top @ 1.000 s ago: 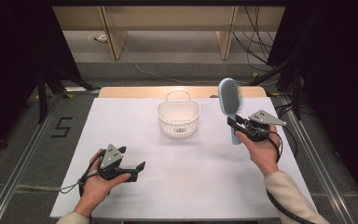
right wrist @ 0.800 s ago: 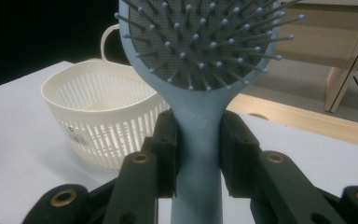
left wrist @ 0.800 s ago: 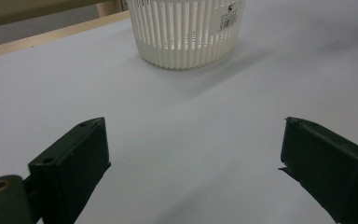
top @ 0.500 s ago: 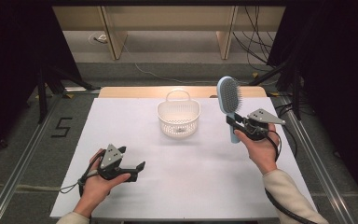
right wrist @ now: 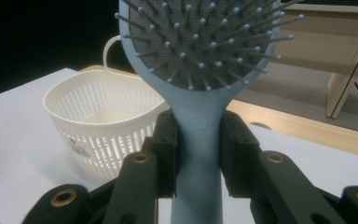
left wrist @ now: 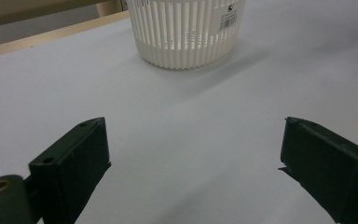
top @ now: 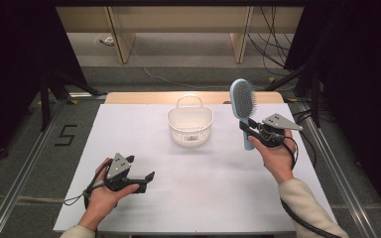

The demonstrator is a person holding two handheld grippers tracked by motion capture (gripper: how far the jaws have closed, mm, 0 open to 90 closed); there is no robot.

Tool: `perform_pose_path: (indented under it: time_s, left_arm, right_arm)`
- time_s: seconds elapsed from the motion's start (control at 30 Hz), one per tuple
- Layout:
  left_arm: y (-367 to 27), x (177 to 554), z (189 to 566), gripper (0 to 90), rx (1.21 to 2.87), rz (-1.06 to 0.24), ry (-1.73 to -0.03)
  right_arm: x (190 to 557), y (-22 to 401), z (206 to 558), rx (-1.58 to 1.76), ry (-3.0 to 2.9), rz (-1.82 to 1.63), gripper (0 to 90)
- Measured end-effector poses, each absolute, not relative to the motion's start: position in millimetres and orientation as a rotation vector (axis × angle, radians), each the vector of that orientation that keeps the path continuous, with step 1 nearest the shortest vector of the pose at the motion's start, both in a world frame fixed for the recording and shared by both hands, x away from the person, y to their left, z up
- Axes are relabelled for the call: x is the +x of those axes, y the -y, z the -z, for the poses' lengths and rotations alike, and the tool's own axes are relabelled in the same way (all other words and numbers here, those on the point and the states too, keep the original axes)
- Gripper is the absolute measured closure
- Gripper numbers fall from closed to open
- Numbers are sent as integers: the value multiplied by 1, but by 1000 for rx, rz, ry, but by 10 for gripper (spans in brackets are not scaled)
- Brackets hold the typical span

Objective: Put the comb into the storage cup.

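A light blue hairbrush [top: 242, 103] stands upright above the table's right side, bristles facing me. My right gripper [top: 249, 130] is shut on its handle [right wrist: 198, 140], both pads pressing the narrow neck below the bristle head [right wrist: 200, 42]. A white slatted basket [top: 190, 126] with a loop handle sits at the table's middle back, to the left of the brush, and looks empty [right wrist: 100, 126]. My left gripper [top: 146, 177] rests low at the front left, jaws wide open with nothing between them [left wrist: 193, 158]. It faces the basket [left wrist: 186, 30].
The white table top [top: 188, 198] ends at a wooden strip [top: 144, 97] along its far edge. Beyond it stand wooden furniture legs [top: 121, 37] and loose cables on the floor. A dark stand is off the left edge, metal rails at both sides.
The right hand has shifted the upright brush slightly left, toward the basket. The left hand has not moved.
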State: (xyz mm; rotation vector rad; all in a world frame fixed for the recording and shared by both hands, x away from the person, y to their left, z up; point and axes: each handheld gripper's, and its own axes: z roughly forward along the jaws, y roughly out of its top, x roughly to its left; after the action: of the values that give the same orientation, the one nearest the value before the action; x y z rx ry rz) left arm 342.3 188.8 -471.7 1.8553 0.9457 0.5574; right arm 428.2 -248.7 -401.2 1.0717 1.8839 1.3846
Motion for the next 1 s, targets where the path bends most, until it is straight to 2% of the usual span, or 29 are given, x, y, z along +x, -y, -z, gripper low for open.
perform_pose_path:
  time_s: [1.0]
  left_arm:
    - [-189, 342, 472, 75, 1855, -556, -945]
  right_arm:
    - [435, 237, 396, 1054, -1876, -1410, 704]
